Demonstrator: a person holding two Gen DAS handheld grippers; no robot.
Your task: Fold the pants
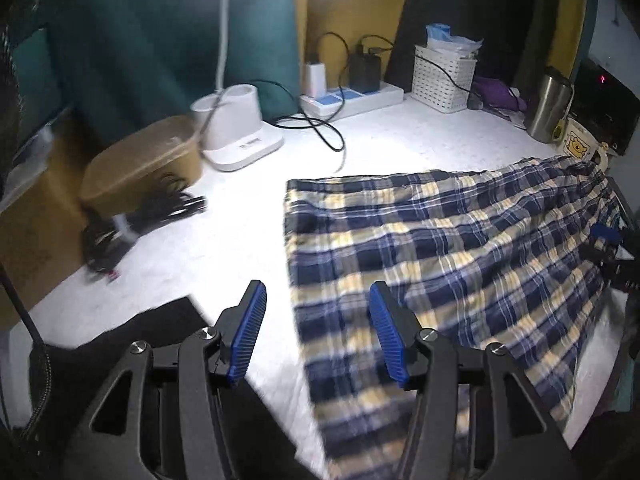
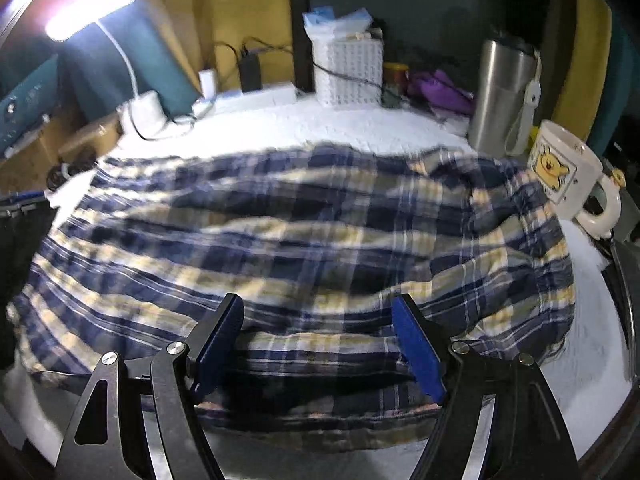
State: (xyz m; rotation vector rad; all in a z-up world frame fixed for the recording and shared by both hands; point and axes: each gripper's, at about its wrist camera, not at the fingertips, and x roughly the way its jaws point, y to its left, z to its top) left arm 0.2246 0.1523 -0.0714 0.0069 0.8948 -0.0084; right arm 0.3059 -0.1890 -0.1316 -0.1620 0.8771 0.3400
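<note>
In the left wrist view, the plaid pants (image 1: 440,248) lie spread on the white table (image 1: 224,240), filling the right half of the frame, with a straight edge running down from the centre. The left gripper (image 1: 318,334) hangs at the bottom centre, tilted down, its blue pads apart and nothing between them; the left pad sits over bare table, the right one over the cloth's edge. At the far right edge, a bit of the right gripper (image 1: 606,236) shows over the fabric. A lamp base (image 1: 236,132), a power strip (image 1: 352,98), a white basket (image 1: 442,78) and a steel tumbler (image 1: 550,104) stand along the back; a coiled black cable (image 1: 140,220) lies at the left.

In the right wrist view, the pants (image 2: 300,232) fill the middle, rumpled, with a doubled layer along the near edge at the bottom. The right gripper (image 2: 318,350) angles down over that edge, jaws wide, fabric beneath them but not pinched. A cartoon mug (image 2: 564,172) stands just beside the cloth at the right.

To fold well, I'd say each gripper should pinch all layers at its edge, lift together, and steer clear of the mug.
</note>
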